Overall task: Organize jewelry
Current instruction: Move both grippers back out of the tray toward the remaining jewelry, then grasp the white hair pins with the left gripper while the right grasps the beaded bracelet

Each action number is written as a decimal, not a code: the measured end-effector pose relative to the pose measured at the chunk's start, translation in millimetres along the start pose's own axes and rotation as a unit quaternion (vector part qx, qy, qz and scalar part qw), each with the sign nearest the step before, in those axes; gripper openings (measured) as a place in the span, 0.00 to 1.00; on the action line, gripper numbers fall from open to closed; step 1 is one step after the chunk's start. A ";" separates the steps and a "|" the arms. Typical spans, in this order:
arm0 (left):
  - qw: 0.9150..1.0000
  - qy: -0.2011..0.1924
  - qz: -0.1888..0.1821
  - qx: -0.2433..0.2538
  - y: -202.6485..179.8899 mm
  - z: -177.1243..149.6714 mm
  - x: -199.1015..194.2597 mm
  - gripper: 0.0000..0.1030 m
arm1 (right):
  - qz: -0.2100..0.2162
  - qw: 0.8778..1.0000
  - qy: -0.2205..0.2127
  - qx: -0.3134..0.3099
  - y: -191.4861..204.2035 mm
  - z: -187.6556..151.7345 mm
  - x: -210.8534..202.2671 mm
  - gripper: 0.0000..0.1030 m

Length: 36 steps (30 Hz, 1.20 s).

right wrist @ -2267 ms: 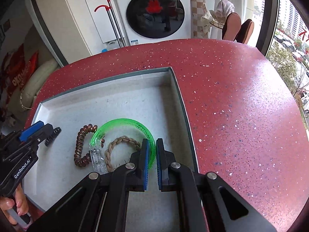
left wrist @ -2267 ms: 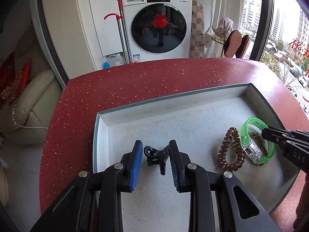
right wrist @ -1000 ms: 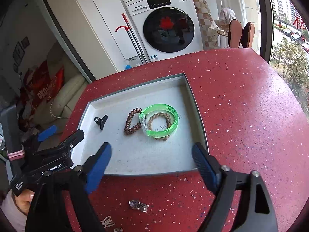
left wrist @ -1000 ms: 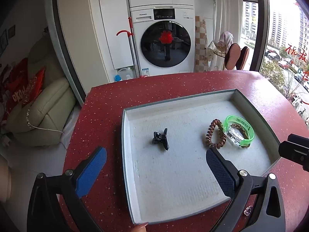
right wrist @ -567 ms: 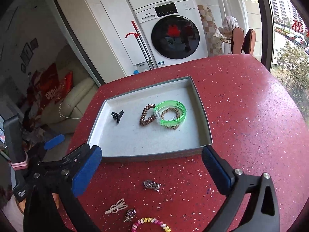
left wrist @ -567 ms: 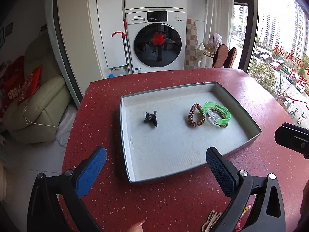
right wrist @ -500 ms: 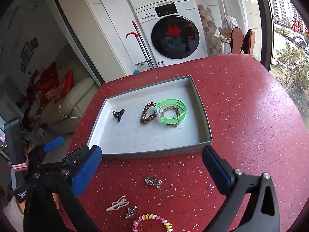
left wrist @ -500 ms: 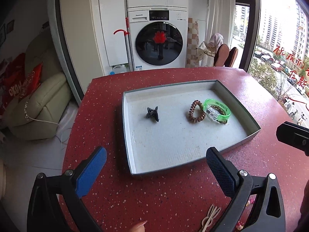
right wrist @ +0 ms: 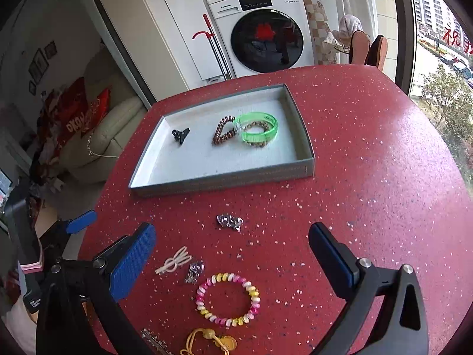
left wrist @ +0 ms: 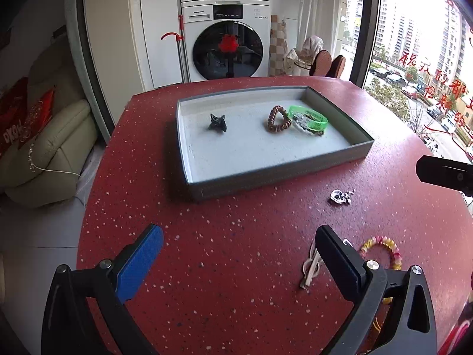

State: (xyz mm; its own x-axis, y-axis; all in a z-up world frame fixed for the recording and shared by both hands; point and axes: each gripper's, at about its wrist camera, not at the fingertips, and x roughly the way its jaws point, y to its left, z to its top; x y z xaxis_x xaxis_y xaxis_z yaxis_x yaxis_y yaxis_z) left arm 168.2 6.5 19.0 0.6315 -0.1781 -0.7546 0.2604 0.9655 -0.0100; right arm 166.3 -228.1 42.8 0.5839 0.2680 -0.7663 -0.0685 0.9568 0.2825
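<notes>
A grey tray [left wrist: 266, 174] [right wrist: 224, 182] on the red table holds a black claw clip [left wrist: 218, 123] [right wrist: 180, 135], a brown spiral hair tie [left wrist: 278, 119] [right wrist: 223, 134] and a green bangle [left wrist: 309, 120] [right wrist: 260, 131] around a braided band. In front of the tray lie a silver trinket [left wrist: 340, 196] [right wrist: 229, 222], a cream clip [left wrist: 310, 267] [right wrist: 174, 261], a pink-yellow spiral tie [left wrist: 382, 250] [right wrist: 227, 298] and a yellow cord charm [right wrist: 212, 340]. My left gripper [left wrist: 236, 254] and my right gripper [right wrist: 232, 253] both stand open and empty above the loose pieces.
The table's rounded edge [left wrist: 88, 207] drops off at the left, with a cream sofa [left wrist: 44, 153] beyond it. A washing machine [left wrist: 226, 41] stands behind the table. A window runs along the right side.
Both grippers have drawn back from the tray toward the near side of the table. The loose jewelry in front of the tray has come into view.
</notes>
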 end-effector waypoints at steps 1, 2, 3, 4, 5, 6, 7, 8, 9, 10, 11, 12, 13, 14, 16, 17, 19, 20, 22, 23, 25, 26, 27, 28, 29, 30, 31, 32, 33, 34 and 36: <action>1.000 0.001 -0.001 0.003 -2.4 -4.3 -0.1 1.00 | -0.004 1.000 0.006 -0.001 -1.1 -5.6 1.1 1.00; 1.000 0.004 -0.002 0.007 -5.7 -10.4 0.2 1.00 | -0.008 1.000 0.014 -0.001 -2.6 -12.0 2.7 1.00; 1.000 0.006 -0.002 0.011 -8.3 -14.8 0.9 1.00 | -0.012 1.000 0.020 -0.001 -4.6 -16.8 4.1 1.00; 1.000 0.008 -0.001 0.014 -10.6 -18.8 1.6 1.00 | -0.017 0.999 0.027 -0.001 -6.4 -22.8 5.8 1.00; 1.000 0.011 -0.002 0.018 -13.3 -23.1 2.6 1.00 | -0.022 0.999 0.032 -0.001 -8.1 -28.5 6.9 1.00; 1.000 0.013 -0.004 0.021 -15.4 -26.4 3.4 1.00 | -0.028 0.999 0.037 -0.001 -9.8 -34.9 8.1 1.00; 1.000 0.015 -0.004 0.023 -17.1 -29.1 4.4 1.00 | -0.033 0.999 0.040 -0.001 -11.0 -39.5 8.9 1.00; 1.000 0.017 -0.004 0.024 -18.5 -31.4 5.3 1.00 | -0.038 0.998 0.044 0.000 -12.3 -44.3 9.7 1.00; 0.999 0.019 -0.003 0.026 -19.2 -33.8 6.0 1.00 | -0.042 0.998 0.046 0.001 -13.0 -47.8 9.6 1.00; 0.999 0.021 -0.001 0.027 -20.5 -35.3 7.4 1.00 | -0.046 0.998 0.047 0.001 -13.7 -50.8 9.5 1.00; 0.999 0.022 0.002 0.029 -20.8 -38.3 8.0 1.00 | -0.049 0.998 0.047 0.000 -14.1 -53.8 9.3 1.00; 0.999 0.023 0.005 0.031 -22.2 -40.1 8.8 1.00 | -0.053 0.997 0.047 -0.001 -13.5 -56.6 9.4 1.00; 0.999 0.024 0.007 0.035 -23.7 -41.7 9.4 1.00 | -0.058 0.997 0.048 -0.002 -13.4 -58.6 9.6 1.00; 0.999 0.024 0.008 0.038 -23.9 -43.5 9.7 1.00 | -0.062 0.997 0.048 -0.004 -13.1 -60.3 10.0 1.00; 0.999 0.027 0.009 0.044 -26.8 -44.3 11.2 1.00 | -0.066 0.997 0.049 -0.008 -11.5 -62.4 10.5 1.00; 0.998 0.027 0.010 0.047 -28.0 -44.8 11.8 1.00 | -0.069 0.996 0.049 -0.011 -10.1 -63.2 10.8 0.99; 0.998 0.026 0.012 0.052 -30.8 -44.1 13.9 1.00 | -0.077 0.996 0.050 -0.019 -7.2 -63.7 12.7 0.97; 0.998 0.027 0.012 0.054 -32.1 -44.0 15.1 1.00 | -0.080 0.995 0.052 -0.022 -5.7 -63.6 14.4 0.93; 0.998 0.029 0.010 0.057 -32.6 -45.4 15.9 1.00 | -0.085 0.994 0.056 -0.028 -3.8 -63.9 17.7 0.89; 0.998 0.030 0.010 0.057 -33.3 -45.2 16.8 1.00 | -0.085 0.994 0.058 -0.029 -3.3 -64.0 19.2 0.86; 0.998 0.030 0.007 0.060 -35.2 -44.2 18.2 1.00 | -0.088 0.994 0.061 -0.034 -1.9 -64.9 21.5 0.79; 0.997 0.032 0.007 0.063 -36.4 -43.8 19.6 1.00 | -0.089 0.993 0.065 -0.035 -1.4 -65.3 23.5 0.75; 0.997 0.034 0.007 0.065 -37.3 -43.5 21.3 1.00 | -0.089 0.993 0.067 -0.037 -1.1 -65.7 25.4 0.73; 0.997 0.035 0.007 0.066 -37.9 -43.3 22.7 1.00 | -0.089 0.993 0.070 -0.038 -0.9 -65.9 27.4 0.72; 0.997 0.036 0.007 0.066 -38.3 -42.9 24.0 0.99 | -0.091 0.992 0.072 -0.041 -0.4 -66.5 29.0 0.70; 0.997 0.037 0.007 0.067 -38.7 -42.3 25.0 0.97 | -0.094 0.992 0.074 -0.044 0.4 -67.1 30.8 0.69; 0.997 0.038 0.006 0.069 -39.5 -41.6 25.9 0.94 | -0.098 0.991 0.075 -0.049 1.2 -67.7 32.4 0.68; 0.997 0.038 0.004 0.070 -40.0 -40.1 26.5 0.94 | -0.105 0.990 0.074 -0.057 3.1 -68.3 33.1 0.66; 0.997 0.038 0.003 0.072 -41.0 -39.3 27.0 0.94 | -0.110 0.989 0.074 -0.064 4.9 -68.8 34.0 0.65; 0.997 0.037 0.004 0.074 -43.0 -38.8 28.3 0.94 | -0.114 0.988 0.075 -0.071 6.4 -69.4 34.9 0.65; 0.996 0.036 -0.001 0.080 -46.5 -37.6 29.3 0.91 | -0.120 0.986 0.075 -0.085 9.4 -71.1 36.4 0.65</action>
State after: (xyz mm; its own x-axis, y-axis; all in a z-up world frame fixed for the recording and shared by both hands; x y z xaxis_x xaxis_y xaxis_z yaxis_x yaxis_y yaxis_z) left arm 147.1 -36.5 -27.3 0.5791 -0.1596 -0.7995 0.3774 0.9217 0.0894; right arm 129.4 -201.3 -23.5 0.4742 0.0332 -0.8798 -0.0849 0.9964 -0.0082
